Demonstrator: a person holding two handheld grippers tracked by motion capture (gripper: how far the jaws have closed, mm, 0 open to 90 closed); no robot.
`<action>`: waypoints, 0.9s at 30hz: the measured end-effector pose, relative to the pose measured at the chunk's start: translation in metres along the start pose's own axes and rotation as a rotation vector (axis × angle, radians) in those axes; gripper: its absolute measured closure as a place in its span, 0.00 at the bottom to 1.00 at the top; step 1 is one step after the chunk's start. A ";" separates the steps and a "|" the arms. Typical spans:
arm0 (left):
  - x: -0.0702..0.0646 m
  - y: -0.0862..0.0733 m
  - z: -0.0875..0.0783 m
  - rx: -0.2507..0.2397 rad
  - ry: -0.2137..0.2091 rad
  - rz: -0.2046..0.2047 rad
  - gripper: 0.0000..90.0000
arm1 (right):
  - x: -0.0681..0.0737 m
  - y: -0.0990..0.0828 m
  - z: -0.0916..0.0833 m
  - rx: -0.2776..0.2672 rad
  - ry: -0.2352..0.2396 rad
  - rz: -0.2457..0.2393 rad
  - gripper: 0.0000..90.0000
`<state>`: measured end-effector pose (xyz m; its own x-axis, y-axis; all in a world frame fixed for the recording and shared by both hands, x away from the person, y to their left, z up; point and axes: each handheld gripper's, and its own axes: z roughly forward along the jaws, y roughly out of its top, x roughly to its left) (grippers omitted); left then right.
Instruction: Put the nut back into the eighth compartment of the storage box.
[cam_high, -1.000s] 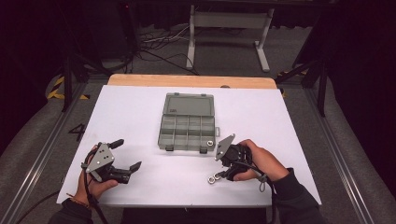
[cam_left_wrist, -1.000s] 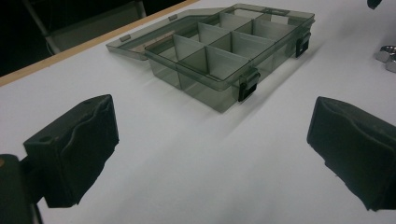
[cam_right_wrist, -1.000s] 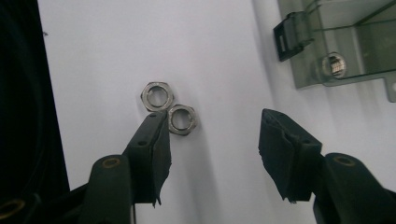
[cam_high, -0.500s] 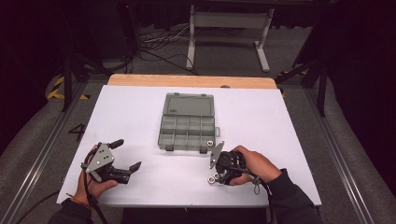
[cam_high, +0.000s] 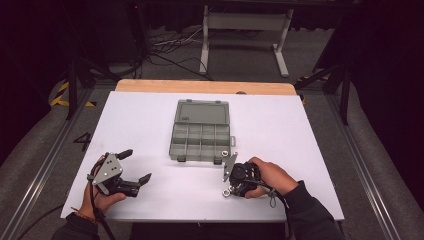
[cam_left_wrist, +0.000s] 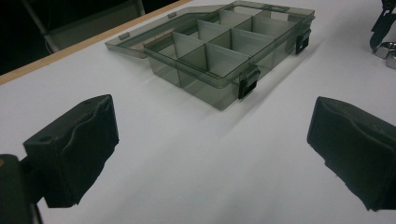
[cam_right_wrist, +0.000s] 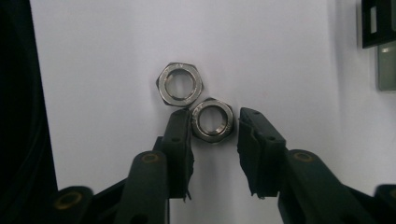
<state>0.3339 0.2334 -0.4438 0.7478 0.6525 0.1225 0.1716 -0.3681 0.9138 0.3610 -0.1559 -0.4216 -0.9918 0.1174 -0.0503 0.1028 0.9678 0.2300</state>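
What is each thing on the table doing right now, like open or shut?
compartment box: open, lid laid back flat.
nearer hex nut: lying flat, pinched between the jaws of the right gripper.
farther hex nut: lying flat, loose, touching the nearer one.
right gripper: jaws just closed on the nearer hex nut.
left gripper: open, nothing between its jaws.

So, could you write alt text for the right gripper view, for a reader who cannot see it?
The right claw has just been closing on the nearer nut, with one black pad at each side of it. The farther nut touches it, and both lie flat on the white table.
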 end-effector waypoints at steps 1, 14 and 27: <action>0.000 0.000 0.000 0.000 0.000 0.000 0.03 | 0.000 0.000 0.000 -0.004 0.002 0.000 0.78; 0.000 0.000 0.000 0.003 0.001 -0.001 0.03 | -0.002 -0.003 -0.007 -0.032 -0.019 0.023 0.79; 0.000 -0.001 0.003 0.009 -0.003 -0.006 0.03 | -0.018 -0.001 -0.034 -0.070 -0.063 0.053 0.79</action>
<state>0.3351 0.2317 -0.4456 0.7489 0.6526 0.1152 0.1821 -0.3699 0.9111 0.3762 -0.1668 -0.3876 -0.9782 0.1837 -0.0966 0.1472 0.9423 0.3007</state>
